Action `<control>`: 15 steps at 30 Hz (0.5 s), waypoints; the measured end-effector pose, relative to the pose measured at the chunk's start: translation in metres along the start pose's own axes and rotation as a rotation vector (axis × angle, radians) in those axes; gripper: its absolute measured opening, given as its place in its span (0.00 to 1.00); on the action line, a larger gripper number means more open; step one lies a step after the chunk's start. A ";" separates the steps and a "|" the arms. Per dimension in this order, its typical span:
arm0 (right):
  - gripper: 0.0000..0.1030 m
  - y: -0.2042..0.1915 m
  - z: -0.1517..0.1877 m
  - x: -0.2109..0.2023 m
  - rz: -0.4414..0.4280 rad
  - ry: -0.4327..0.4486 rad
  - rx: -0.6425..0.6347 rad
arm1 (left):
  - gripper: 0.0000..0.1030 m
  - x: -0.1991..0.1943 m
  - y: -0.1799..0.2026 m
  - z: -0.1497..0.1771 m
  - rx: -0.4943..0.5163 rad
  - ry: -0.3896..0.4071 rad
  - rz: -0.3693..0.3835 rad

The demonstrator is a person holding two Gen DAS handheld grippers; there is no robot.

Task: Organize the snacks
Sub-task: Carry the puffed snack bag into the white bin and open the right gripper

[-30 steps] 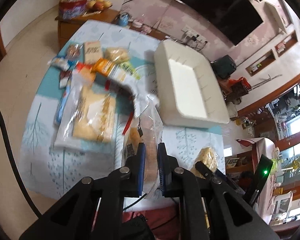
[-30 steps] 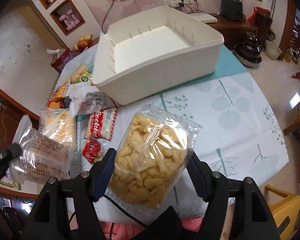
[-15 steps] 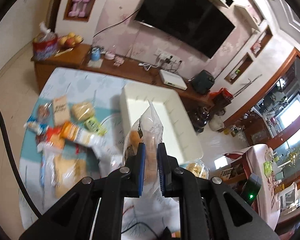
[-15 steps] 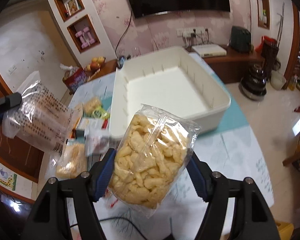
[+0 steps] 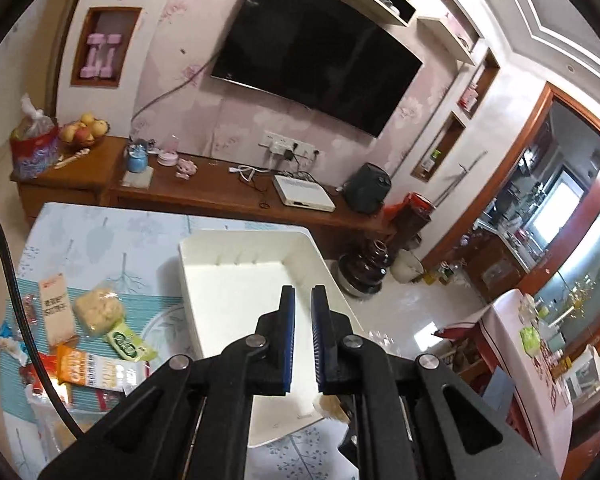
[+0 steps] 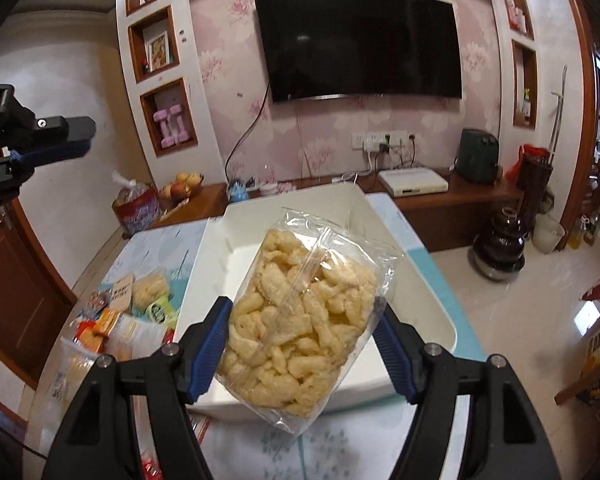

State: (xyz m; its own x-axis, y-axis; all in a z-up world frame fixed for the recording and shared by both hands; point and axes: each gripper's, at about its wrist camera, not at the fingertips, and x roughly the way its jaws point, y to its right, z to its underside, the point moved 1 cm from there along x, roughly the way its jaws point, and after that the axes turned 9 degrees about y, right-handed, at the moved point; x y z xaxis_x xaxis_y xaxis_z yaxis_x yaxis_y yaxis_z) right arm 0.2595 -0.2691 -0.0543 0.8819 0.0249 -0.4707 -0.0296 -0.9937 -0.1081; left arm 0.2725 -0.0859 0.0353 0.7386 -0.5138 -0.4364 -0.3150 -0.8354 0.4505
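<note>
Right wrist: right gripper (image 6: 304, 344) clamps puffed-snack bag (image 6: 300, 320) above white bin (image 6: 432, 300) rim, left gripper (image 5: 303, 340) shut, empty.

**Snacks lying left of the bin on the bench**

A bin (image 5: 324, 264) is sitting on the bench (image 5: 100, 240), toward its right edge. Loose snack packets (image 5: 96, 312) are lying in a cluster beside the bin's left wall, toward the bench's left edge. Behind the bench, a cabinet (image 5: 204, 196) is standing along the wall, under a television (image 5: 312, 48).
</note>
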 end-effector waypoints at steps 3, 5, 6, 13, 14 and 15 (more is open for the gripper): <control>0.69 0.003 0.001 0.006 0.008 0.018 -0.030 | 0.06 0.005 0.002 0.005 0.020 -0.029 -0.004; 0.73 0.003 0.001 0.008 0.013 0.028 -0.045 | 0.06 0.004 0.001 0.009 0.023 -0.039 -0.006; 0.80 0.002 0.002 0.006 0.017 0.032 -0.047 | 0.06 0.003 0.001 0.010 0.028 -0.042 -0.008; 0.88 0.002 -0.002 -0.007 -0.005 0.053 -0.027 | 0.07 -0.014 -0.007 0.024 0.053 -0.086 -0.048; 0.88 0.001 -0.003 -0.010 -0.008 0.054 -0.027 | 0.07 -0.018 -0.008 0.026 0.053 -0.094 -0.054; 0.88 0.000 -0.004 -0.012 -0.013 0.055 -0.027 | 0.08 -0.022 -0.009 0.029 0.052 -0.101 -0.059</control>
State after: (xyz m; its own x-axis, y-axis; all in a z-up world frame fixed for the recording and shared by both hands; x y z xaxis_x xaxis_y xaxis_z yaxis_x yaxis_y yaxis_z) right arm 0.2509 -0.2696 -0.0455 0.9065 0.0328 -0.4209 -0.0056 -0.9960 -0.0896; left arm 0.2421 -0.0726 0.0182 0.6937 -0.4780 -0.5387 -0.3050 -0.8726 0.3815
